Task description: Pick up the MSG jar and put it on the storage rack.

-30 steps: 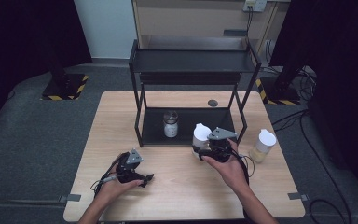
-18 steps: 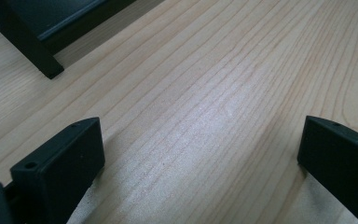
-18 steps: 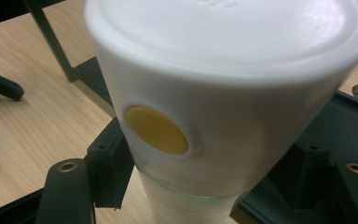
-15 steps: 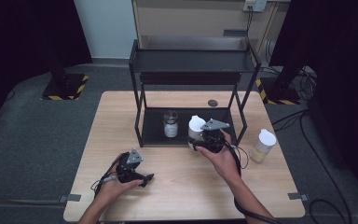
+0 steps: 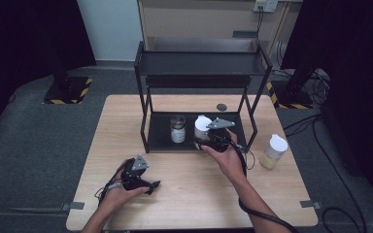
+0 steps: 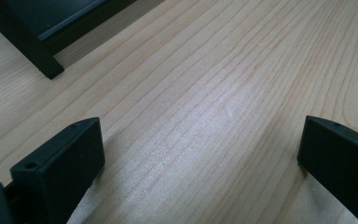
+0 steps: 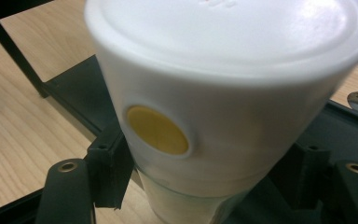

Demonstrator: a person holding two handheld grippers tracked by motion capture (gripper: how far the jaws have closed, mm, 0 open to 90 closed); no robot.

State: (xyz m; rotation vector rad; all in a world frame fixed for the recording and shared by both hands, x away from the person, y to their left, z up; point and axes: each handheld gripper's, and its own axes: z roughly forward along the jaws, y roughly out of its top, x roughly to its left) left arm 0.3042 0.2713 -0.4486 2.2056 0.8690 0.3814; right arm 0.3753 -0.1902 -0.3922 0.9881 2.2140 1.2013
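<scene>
The right gripper point(image 5: 205, 141) clenches a white-lidded jar point(image 7: 223, 93) at the rack's point(image 5: 199, 63) lower shelf edge — not yet released — while the left gripper point(image 6: 200, 154), jaws apart, rests idle near the tabletop's point(image 5: 184, 194) front edge.

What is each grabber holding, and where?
The right gripper clamps the white-lidded jar around its body just below the lid. The left gripper holds nothing.

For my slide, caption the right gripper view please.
Right tongs clamp a white-lidded cup above the black rack's lower shelf.
</scene>
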